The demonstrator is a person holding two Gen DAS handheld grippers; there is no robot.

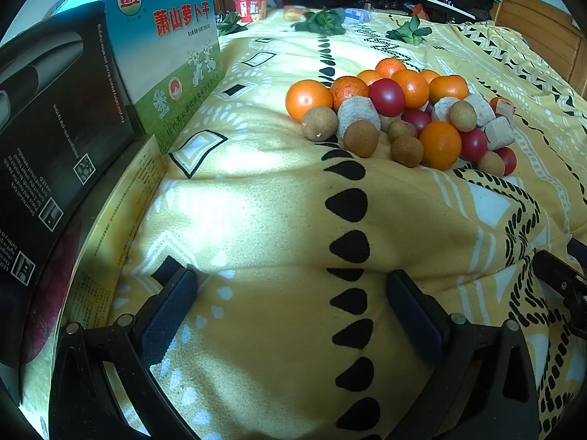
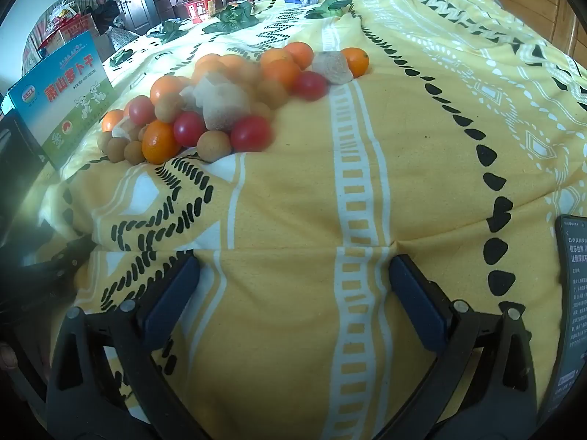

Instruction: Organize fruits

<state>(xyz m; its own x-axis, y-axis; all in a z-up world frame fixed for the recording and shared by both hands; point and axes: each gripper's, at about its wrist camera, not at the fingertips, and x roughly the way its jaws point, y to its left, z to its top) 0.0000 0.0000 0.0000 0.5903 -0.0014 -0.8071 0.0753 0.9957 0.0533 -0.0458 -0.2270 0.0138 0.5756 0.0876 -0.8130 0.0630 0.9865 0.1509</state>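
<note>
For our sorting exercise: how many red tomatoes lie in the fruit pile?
4. One red tomato sits high among the oranges, one mid-pile, two at the near right edge. More may be hidden.

Fruit pile (image 1: pixel 400 117) on blanket (image 1: pixel 279 220), right of boxes (image 1: pixel 161 55)

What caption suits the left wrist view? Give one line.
Open left gripper faces mixed fruit pile on yellow blanket.
</note>
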